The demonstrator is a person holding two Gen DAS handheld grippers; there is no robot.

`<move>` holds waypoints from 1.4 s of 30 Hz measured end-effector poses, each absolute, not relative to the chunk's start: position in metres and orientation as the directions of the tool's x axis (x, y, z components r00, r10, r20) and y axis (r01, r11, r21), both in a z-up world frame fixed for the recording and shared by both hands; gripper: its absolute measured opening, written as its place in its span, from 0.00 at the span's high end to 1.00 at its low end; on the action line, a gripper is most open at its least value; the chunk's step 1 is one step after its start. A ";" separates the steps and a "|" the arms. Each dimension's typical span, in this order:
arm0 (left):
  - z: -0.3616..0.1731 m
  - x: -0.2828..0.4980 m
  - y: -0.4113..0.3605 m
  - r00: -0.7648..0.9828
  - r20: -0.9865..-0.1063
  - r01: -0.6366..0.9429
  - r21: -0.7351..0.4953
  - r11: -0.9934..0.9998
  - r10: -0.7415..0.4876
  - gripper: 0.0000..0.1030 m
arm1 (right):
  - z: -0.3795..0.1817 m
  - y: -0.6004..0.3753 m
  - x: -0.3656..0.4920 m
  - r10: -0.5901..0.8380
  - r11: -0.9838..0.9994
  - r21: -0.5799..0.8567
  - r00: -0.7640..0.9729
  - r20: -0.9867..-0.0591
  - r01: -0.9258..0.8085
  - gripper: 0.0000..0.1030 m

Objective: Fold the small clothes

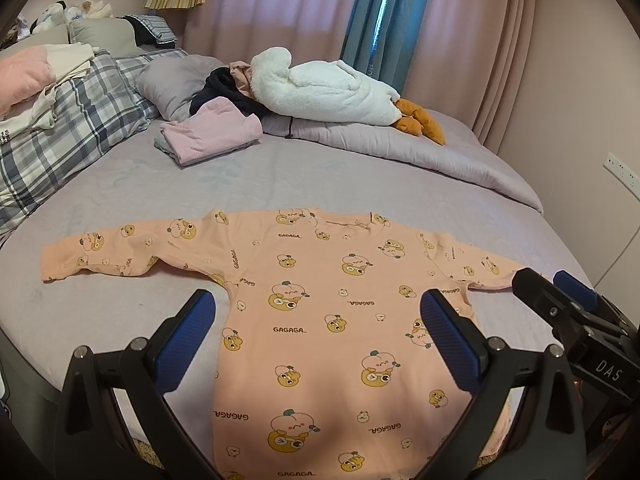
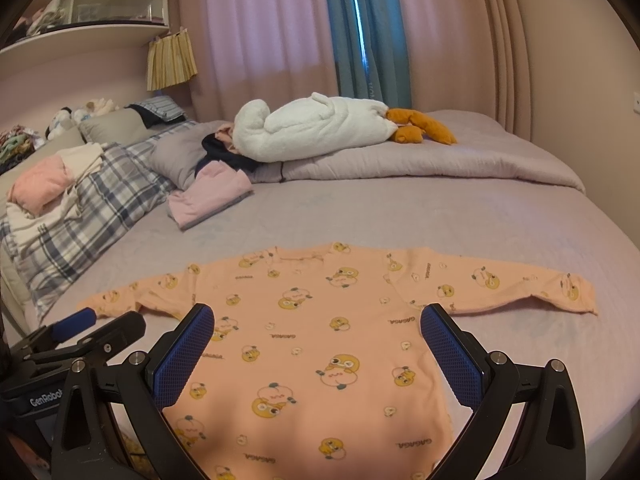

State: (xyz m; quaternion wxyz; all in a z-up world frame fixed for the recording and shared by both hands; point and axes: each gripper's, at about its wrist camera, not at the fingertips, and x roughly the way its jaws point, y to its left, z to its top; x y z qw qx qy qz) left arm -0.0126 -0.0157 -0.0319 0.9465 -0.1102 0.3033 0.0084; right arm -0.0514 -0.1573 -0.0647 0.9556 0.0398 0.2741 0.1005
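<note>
A small peach long-sleeved shirt (image 1: 320,300) with yellow cartoon prints lies flat on the lilac bed sheet (image 1: 280,176), both sleeves spread out sideways. It also shows in the right wrist view (image 2: 320,320). My left gripper (image 1: 318,316) is open and empty, hovering above the shirt's lower body. My right gripper (image 2: 318,332) is open and empty, also above the lower body. The right gripper shows in the left wrist view (image 1: 560,296) by the right sleeve. The left gripper shows in the right wrist view (image 2: 92,324) by the left sleeve.
A folded pink garment (image 1: 212,132) lies on the bed beyond the shirt. A white plush goose (image 1: 328,92) rests on a lilac quilt (image 1: 400,148) at the back. A plaid blanket (image 1: 72,120) with clothes is at the left. Curtains hang behind.
</note>
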 end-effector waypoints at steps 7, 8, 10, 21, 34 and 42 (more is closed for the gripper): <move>-0.033 -0.013 -0.017 0.816 -0.576 -0.082 -0.203 0.976 -0.052 0.01 | -0.065 -0.159 -0.051 0.213 0.977 0.135 0.829 -0.517 -0.167 0.01; -0.032 -0.012 -0.017 0.816 -0.576 -0.082 -0.204 0.976 -0.052 0.01 | -0.066 -0.159 -0.051 0.213 0.977 0.135 0.829 -0.518 -0.167 0.01; -0.032 -0.012 -0.017 0.816 -0.576 -0.084 -0.203 0.976 -0.050 0.01 | -0.066 -0.160 -0.052 0.214 0.977 0.135 0.828 -0.518 -0.167 0.01; -0.034 -0.011 -0.021 0.815 -0.577 -0.082 -0.203 0.976 -0.052 0.01 | -0.065 -0.160 -0.051 0.211 0.977 0.136 0.828 -0.519 -0.164 0.01; -0.034 -0.011 -0.022 0.814 -0.578 -0.082 -0.202 0.976 -0.051 0.01 | -0.065 -0.160 -0.051 0.212 0.977 0.136 0.828 -0.519 -0.165 0.01; -0.033 -0.010 -0.022 0.814 -0.578 -0.082 -0.203 0.976 -0.052 0.01 | -0.066 -0.161 -0.051 0.215 0.976 0.137 0.828 -0.518 -0.168 0.01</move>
